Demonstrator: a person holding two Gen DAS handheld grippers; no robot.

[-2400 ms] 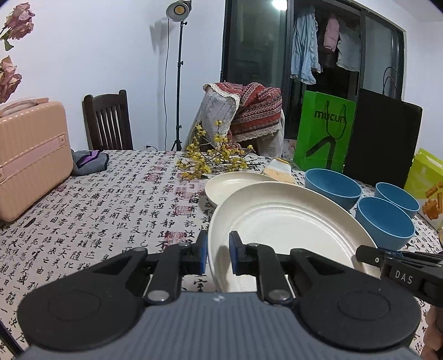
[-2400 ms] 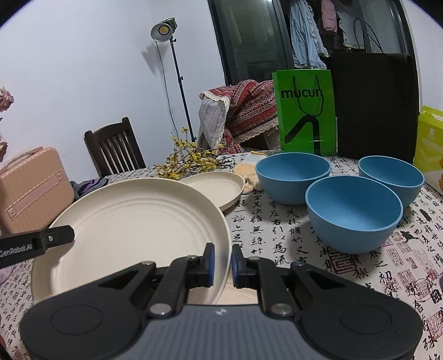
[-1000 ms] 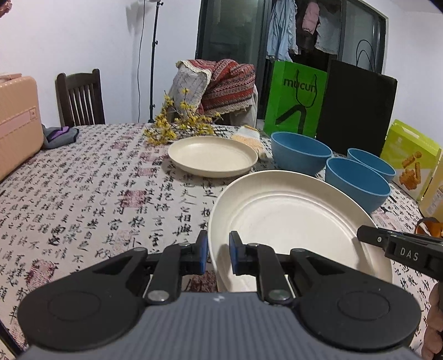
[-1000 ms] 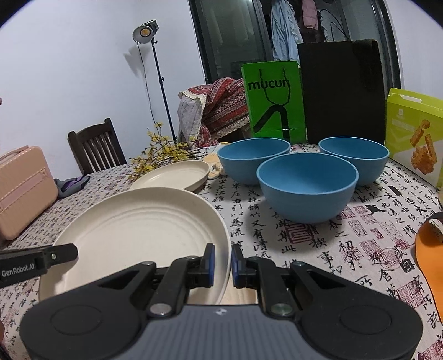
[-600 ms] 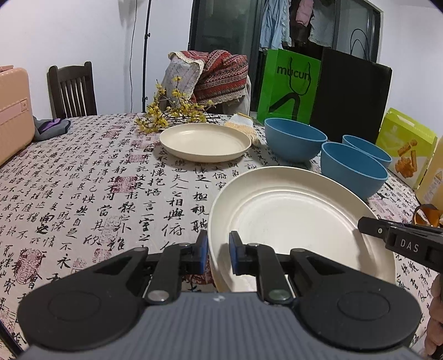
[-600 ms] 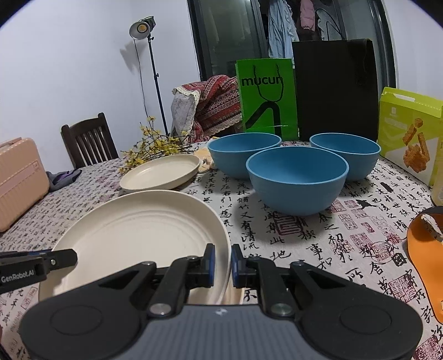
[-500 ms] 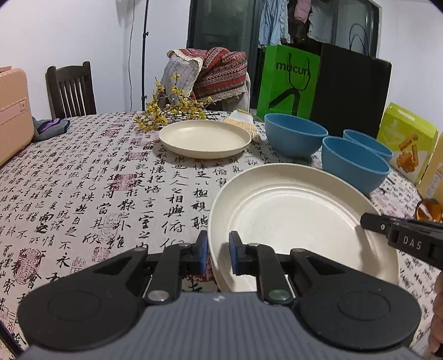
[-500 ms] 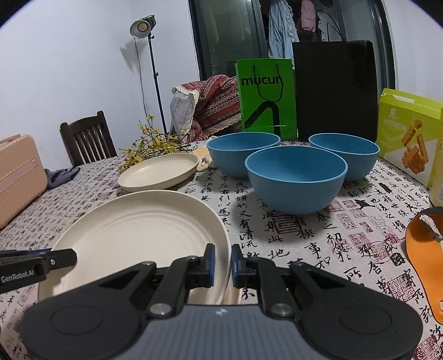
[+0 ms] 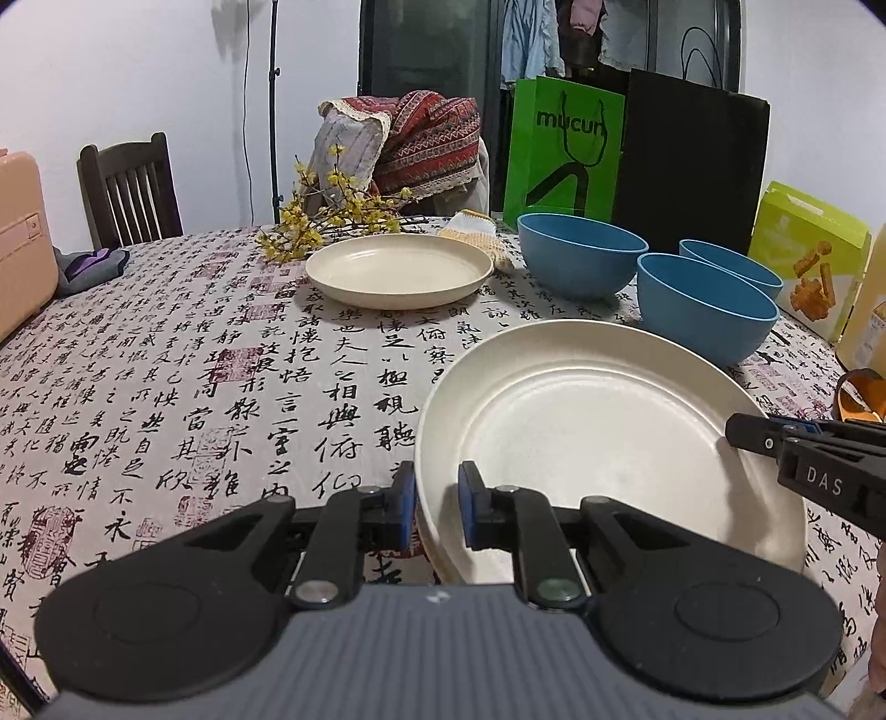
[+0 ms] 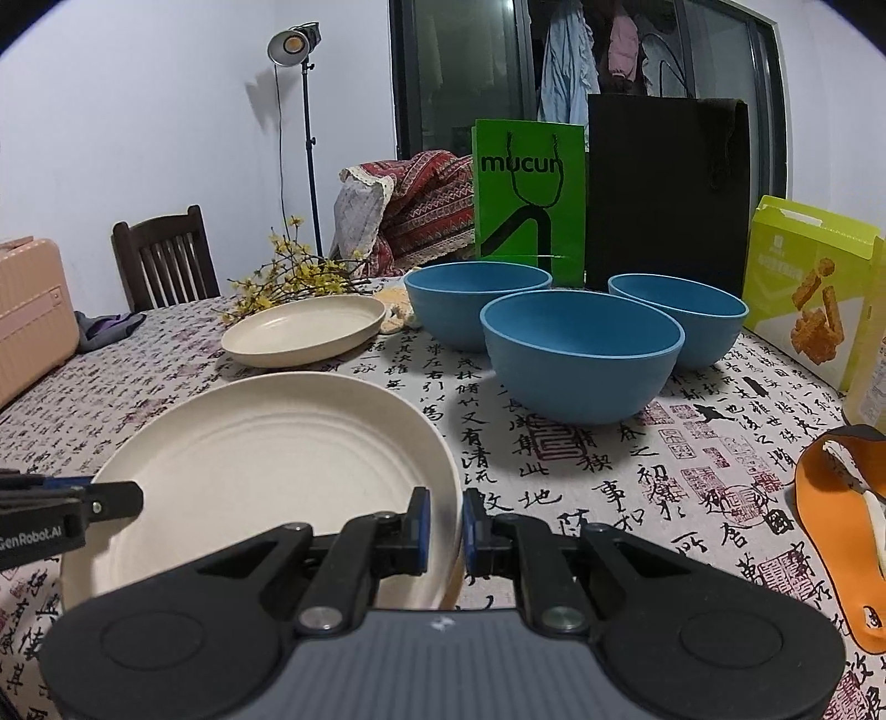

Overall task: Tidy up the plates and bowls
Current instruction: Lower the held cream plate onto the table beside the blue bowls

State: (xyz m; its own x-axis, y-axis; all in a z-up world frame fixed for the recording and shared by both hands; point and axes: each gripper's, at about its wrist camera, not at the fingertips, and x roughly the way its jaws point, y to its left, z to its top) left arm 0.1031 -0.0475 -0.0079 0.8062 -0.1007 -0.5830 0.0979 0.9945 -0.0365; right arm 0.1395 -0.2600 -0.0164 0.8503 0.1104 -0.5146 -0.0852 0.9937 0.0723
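Cream big plate (image 9: 603,437) is sitting low over the tabletop (image 9: 183,354), pinched at both edges: left hand-held gripper (image 9: 436,512) is clamping its left rim, right hand-held gripper (image 10: 446,531) is clamping its right rim, both nearly closed with only the rim between the pads. Can't tell whether the plate is touching the cloth.

Left view is showing the right tool's tip reading "DAS" and a folded purple cloth (image 9: 91,265) by the pink case (image 9: 22,243). Right view is showing the left tool's tip reading "GenRobot.AI", a lamp head (image 10: 290,44) on its stand, and more of an orange strap-like item (image 10: 836,498), only a sliver of which is showing in the left view.

Green bag (image 10: 529,199) is reading "mucun"; a black bag (image 10: 667,194) is standing beside it. Yellow-green snack box (image 10: 803,293) is carrying print too small to read. Tablecloth is carrying black calligraphy and red seal stamps.

Big plate is looking matte, with concentric rings inside and a raised rim. A smaller cream plate (image 10: 303,330) is lying further back, near yellow flowers (image 10: 288,282). Three blue bowls (image 10: 581,354) are clustering to the right, upright, just beside each other.
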